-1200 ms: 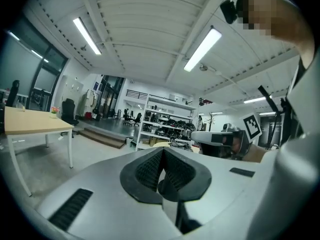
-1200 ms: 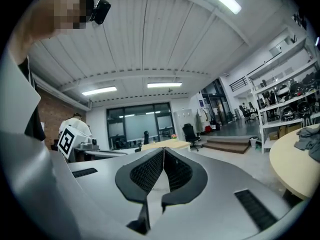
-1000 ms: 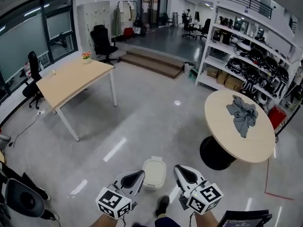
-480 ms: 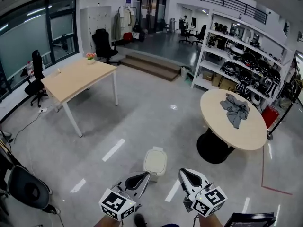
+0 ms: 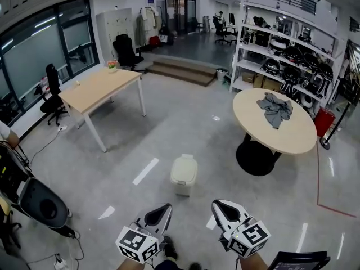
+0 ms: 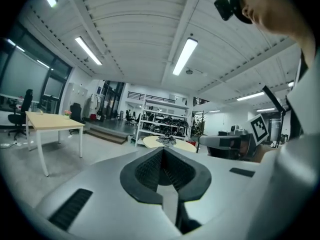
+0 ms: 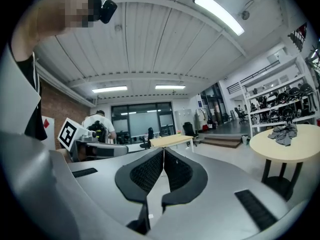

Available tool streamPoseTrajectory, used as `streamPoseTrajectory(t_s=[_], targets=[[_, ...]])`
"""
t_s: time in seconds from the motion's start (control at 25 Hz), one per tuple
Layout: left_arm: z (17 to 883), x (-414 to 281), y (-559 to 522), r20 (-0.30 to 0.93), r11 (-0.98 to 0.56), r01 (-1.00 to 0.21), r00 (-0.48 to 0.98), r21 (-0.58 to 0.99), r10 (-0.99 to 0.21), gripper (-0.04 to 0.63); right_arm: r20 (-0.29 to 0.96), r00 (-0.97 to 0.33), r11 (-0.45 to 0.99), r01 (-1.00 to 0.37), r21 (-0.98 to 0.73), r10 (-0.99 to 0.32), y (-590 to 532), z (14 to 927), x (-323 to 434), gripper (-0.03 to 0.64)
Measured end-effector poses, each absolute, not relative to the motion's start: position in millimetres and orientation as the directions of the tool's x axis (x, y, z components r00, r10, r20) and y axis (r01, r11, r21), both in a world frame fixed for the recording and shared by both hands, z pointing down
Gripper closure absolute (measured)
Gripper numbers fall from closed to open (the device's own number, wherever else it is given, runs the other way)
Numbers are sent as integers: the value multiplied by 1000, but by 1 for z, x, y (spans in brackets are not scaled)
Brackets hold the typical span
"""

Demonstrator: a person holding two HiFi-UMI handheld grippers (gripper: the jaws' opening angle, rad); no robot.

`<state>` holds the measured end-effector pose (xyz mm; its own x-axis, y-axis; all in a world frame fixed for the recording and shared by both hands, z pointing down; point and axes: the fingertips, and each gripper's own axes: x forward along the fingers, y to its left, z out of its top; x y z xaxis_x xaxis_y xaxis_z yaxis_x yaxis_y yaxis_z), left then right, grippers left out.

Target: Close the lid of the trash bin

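A small white trash bin [image 5: 184, 174] stands on the grey floor in the head view, its lid down flat on top. My left gripper [image 5: 163, 209] and right gripper [image 5: 218, 205] are held low near the bottom of the head view, well short of the bin. Both are shut with nothing between the jaws. In the left gripper view the left gripper [image 6: 163, 149] points level into the room, tips touching. In the right gripper view the right gripper [image 7: 163, 150] does the same. The bin does not show in either gripper view.
A round wooden table [image 5: 274, 130] with a grey cloth [image 5: 275, 109] stands right of the bin. A rectangular desk [image 5: 100, 88] is at the left, shelving [image 5: 292, 58] at the back right. A black device [image 5: 39, 204] sits at the lower left.
The bin has shifted from just in front of the grippers to farther up the head view. Both grippers stay shut at the bottom of the view.
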<state>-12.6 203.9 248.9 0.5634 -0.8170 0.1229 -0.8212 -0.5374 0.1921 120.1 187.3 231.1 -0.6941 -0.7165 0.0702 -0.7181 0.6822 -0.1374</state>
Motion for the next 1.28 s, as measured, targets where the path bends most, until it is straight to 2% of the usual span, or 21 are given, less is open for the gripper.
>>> streamPoseTrajectory(t_s=[0.2, 0.36, 0.48, 0.72, 1.0, 1.28], targets=[[244, 3, 267, 167, -534, -830, 557, 161, -814, 601, 106, -681, 674, -732, -97, -724, 239, 233, 143, 606], [235, 13, 310, 199, -538, -838, 545, 93, -815, 601, 41, -701, 684, -705, -189, -711, 277, 219, 149, 606], [234, 19, 344, 206, -560, -827, 557, 47, -805, 601, 18, -703, 689, -701, -181, -711, 309, 216, 143, 606], [250, -3, 418, 185, -600, -795, 604, 84, -775, 601, 4, -670, 660, -732, -167, -742, 386, 225, 118, 606], [257, -37, 512, 146, -622, -762, 646, 181, -749, 601, 72, -634, 616, -768, -177, -770, 495, 241, 87, 606], [241, -34, 582, 107, -656, -727, 682, 201, -723, 601, 95, -623, 608, -780, -147, -777, 573, 228, 80, 606]])
